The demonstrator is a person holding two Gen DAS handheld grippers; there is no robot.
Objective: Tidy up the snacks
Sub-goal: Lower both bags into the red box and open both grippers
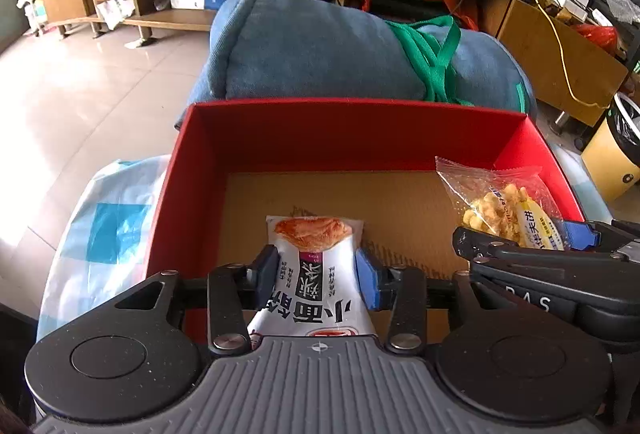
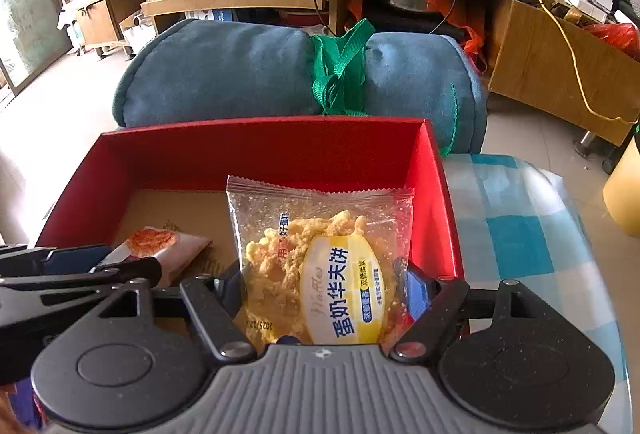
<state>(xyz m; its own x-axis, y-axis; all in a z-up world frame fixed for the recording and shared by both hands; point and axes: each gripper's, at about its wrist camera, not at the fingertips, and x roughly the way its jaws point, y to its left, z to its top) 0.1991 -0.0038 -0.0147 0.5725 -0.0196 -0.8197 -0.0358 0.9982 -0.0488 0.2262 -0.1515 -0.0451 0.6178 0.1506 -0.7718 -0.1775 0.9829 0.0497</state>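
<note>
Fingers of the left gripper [image 1: 316,270] flank a white pastry packet [image 1: 314,262], pads touching its sides; the right gripper [image 2: 324,286] clamps a clear waffle packet [image 2: 320,254]. Both packets hang inside the red box [image 1: 320,126], pastry at 6 o'clock, waffle at 4. Step: placing. Next: spread each pair, withdraw. Count: two packets, one box.

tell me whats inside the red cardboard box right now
Inside the red cardboard box: a white pastry packet between the left gripper fingers and a clear waffle packet in the right gripper. The floor beneath both is hidden.
</note>
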